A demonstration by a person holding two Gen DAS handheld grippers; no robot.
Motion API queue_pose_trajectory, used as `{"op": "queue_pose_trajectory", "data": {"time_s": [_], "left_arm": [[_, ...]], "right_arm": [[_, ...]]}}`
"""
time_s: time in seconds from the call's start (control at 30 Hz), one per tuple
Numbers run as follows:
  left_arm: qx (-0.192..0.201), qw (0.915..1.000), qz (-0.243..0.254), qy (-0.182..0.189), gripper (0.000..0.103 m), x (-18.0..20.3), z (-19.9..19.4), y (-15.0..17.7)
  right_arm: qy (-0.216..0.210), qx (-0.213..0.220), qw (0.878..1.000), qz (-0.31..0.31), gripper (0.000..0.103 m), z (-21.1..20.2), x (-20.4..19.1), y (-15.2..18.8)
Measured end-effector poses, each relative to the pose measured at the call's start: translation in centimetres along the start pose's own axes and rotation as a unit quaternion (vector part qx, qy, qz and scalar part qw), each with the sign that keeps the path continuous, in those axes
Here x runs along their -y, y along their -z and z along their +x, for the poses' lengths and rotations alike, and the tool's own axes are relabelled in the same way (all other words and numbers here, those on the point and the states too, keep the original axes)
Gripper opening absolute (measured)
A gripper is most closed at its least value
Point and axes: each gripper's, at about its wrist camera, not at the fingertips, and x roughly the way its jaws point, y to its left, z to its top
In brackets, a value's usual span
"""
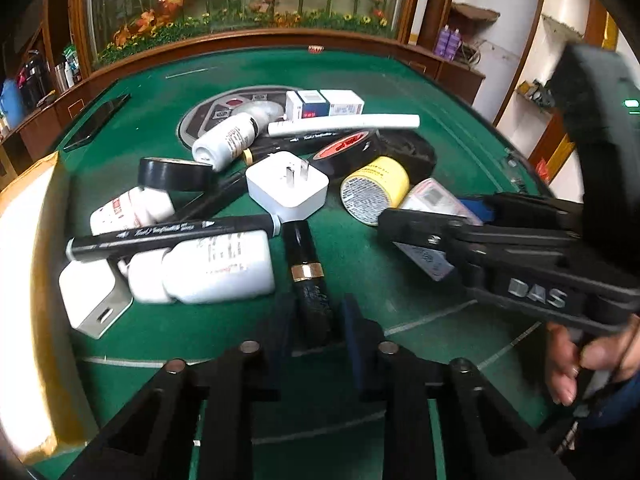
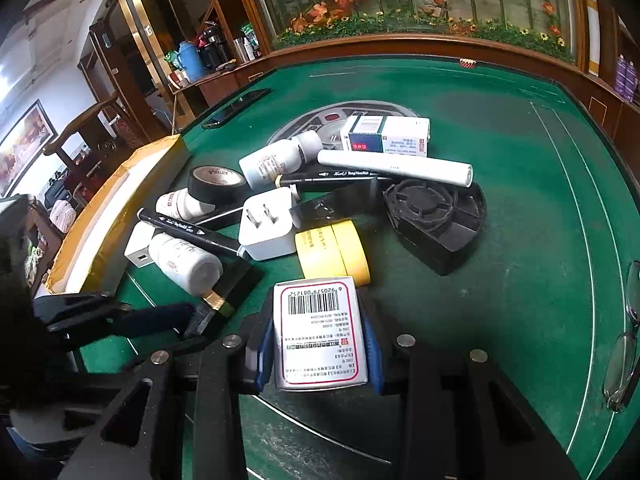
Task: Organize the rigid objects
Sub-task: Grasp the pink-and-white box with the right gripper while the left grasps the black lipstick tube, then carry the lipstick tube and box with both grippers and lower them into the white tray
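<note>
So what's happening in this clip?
A person is sorting a pile of small items on a green felt table. The right claw is shut on a white barcoded carton. The left claw is open around a black gold-banded tube, not yet gripping. A yellow-edged cardboard box sits at the left.

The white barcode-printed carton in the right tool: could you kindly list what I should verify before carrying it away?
1. Right tool pads flank the white barcode-printed carton on both sides: ok.
2. Carton sits square, not tilted: ok.
3. Carton clear of the yellow round tin: cannot tell.
4. Left tool closed on the black gold-banded tube: cannot tell.
5. Path to the yellow-edged cardboard box free: probably not ok, the left tool lies between.
</note>
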Motion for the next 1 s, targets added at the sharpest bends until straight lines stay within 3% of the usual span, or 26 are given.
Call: {"op": "queue_pose_trajectory", "data": {"time_s": [0.23, 0.3, 0.4, 0.6, 0.77, 1.0], "left_arm": [[0.000, 0.9993, 0.011, -0.035, 0.023, 0.3, 1.6, -1.4], [0.003, 0.9996, 0.004, -0.029, 0.018, 0.1, 1.3, -1.2], [0.014, 0.9997, -0.020, -0.002, 0.018, -0.7, 0.3, -0.8], [0.051, 0.9981, -0.031, 0.012, 0.018, -1.4, -3.3, -0.4], [0.089, 0.9939, -0.065, 0.012, 0.018, -4.4, -7.2, 0.1], [0.135, 0.9832, -0.120, -0.024, 0.018, -11.7, -12.4, 1.1]], "right_arm": [[-0.004, 0.002, 1.000, 0.008, 0.035, -0.3, 0.2, -0.3], [-0.005, 0.003, 1.000, 0.007, 0.035, -0.3, 0.1, -0.4], [-0.009, 0.009, 1.000, 0.007, 0.035, -0.5, 0.0, -0.5], [-0.024, 0.041, 0.999, -0.004, 0.035, -1.7, -0.6, -0.7], [-0.043, 0.062, 0.997, -0.019, 0.035, -2.3, -1.5, -1.0], [-0.095, 0.020, 0.995, -0.017, 0.035, -1.8, -5.2, -2.7]]}}
